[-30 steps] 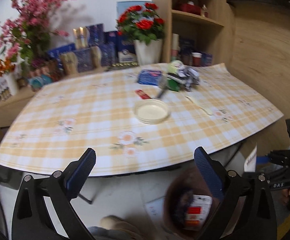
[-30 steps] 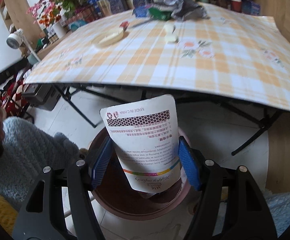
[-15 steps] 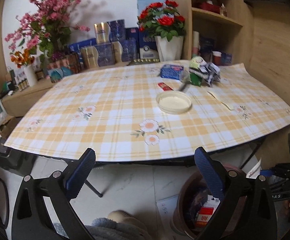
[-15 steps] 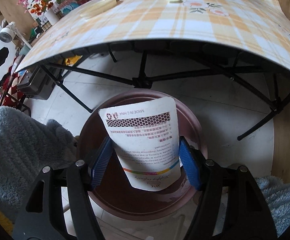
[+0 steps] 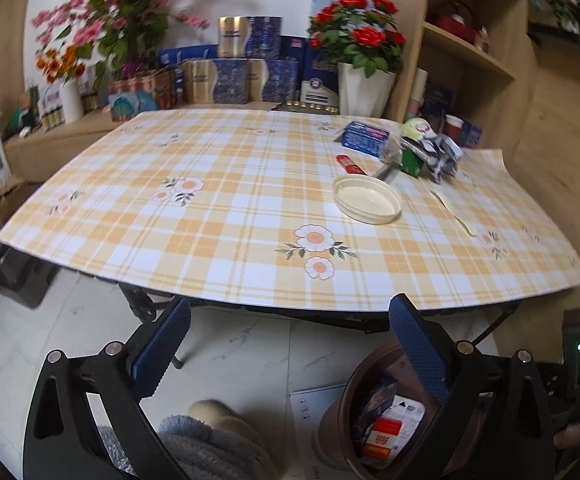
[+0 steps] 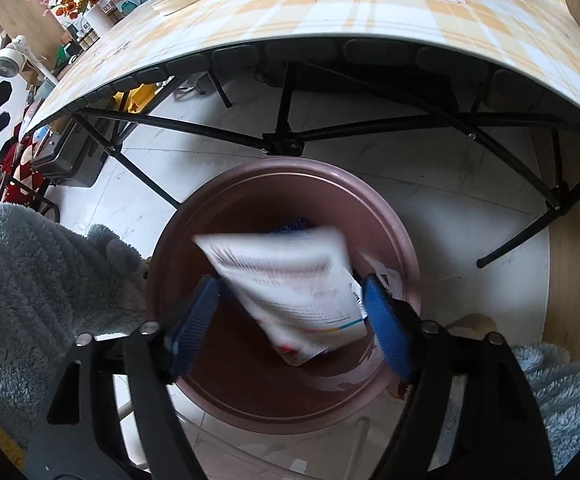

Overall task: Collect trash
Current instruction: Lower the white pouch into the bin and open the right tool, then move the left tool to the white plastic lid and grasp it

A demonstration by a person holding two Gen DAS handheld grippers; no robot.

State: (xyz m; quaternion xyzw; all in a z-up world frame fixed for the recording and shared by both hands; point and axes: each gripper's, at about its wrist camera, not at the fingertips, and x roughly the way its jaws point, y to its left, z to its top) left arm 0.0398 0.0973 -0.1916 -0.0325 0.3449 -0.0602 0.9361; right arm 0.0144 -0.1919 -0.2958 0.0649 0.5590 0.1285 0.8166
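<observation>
Trash partly collected: bin (image 6: pixel 281 280) on floor under counter (image 5: pixel 249 208) edge already holds wrappers. Right gripper (image 6: pixel 290 320) fingers opening, white pouch (image 6: pixel 290 280) loose between them, dropping in. Left gripper (image 5: pixel 290 348) spread, empty. Lid (image 5: pixel 366 200), blue box (image 5: pixel 364 136), crumpled wrappers (image 5: pixel 434 152), red stick (image 5: pixel 350 164) remain on counter.

Bright, soft daylight; strong fisheye bending and dark corners; the white pouch (image 6: pixel 290 280) is motion-blurred, pink blossoms (image 5: pixel 109 12) slightly.
</observation>
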